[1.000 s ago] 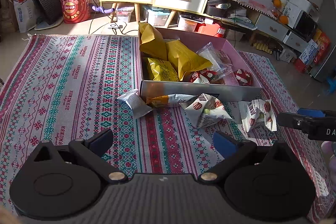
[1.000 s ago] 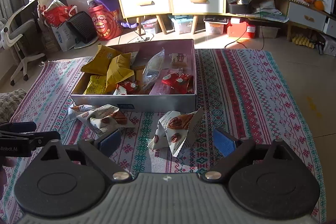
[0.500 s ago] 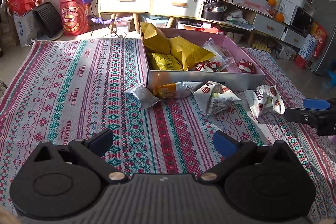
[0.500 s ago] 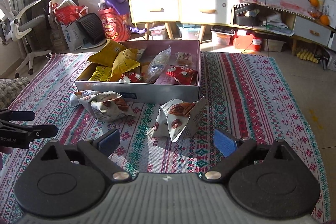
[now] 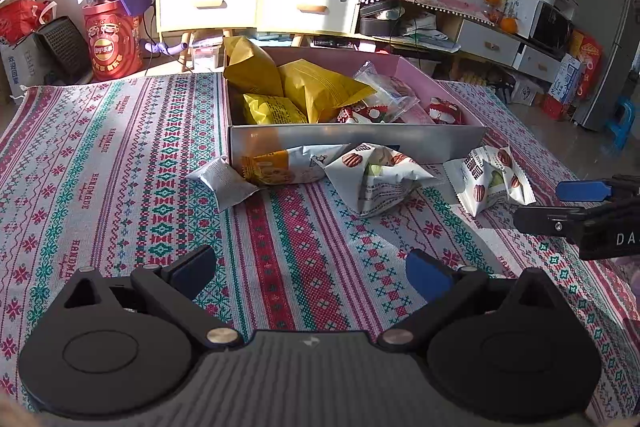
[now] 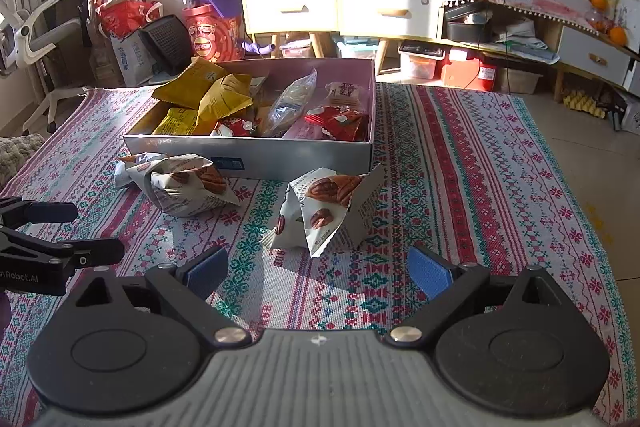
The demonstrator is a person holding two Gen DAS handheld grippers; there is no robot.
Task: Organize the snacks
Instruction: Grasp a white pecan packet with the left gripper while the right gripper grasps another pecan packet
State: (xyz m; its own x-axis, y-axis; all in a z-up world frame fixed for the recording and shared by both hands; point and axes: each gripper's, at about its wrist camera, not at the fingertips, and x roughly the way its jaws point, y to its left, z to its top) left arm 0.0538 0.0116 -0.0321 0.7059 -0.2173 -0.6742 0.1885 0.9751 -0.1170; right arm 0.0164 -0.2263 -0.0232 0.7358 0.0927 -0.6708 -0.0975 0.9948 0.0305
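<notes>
A shallow box (image 5: 360, 143) (image 6: 248, 153) on the patterned rug holds yellow, red and clear snack bags. Three white nut packets lie on the rug in front of it: one (image 5: 276, 167) against the box's left front, one in the middle (image 5: 376, 179) (image 6: 188, 187), one on the right (image 5: 488, 179) (image 6: 324, 207). My left gripper (image 5: 310, 267) is open and empty, low over the rug, short of the packets. My right gripper (image 6: 318, 269) is open and empty, just short of the right packet. It also shows in the left wrist view (image 5: 560, 203).
The woven rug (image 5: 100, 167) covers the floor around the box. Cabinets with drawers (image 5: 256, 3), a red drum (image 5: 114, 47), bags and storage bins stand along the far wall. An office chair (image 6: 24, 39) stands at the far left. Bare tile floor (image 6: 592, 155) lies right of the rug.
Both grippers have tilted up and drawn slightly back and lower, so the box and packets sit a little further off. Both stay open and empty. No packet has moved.
</notes>
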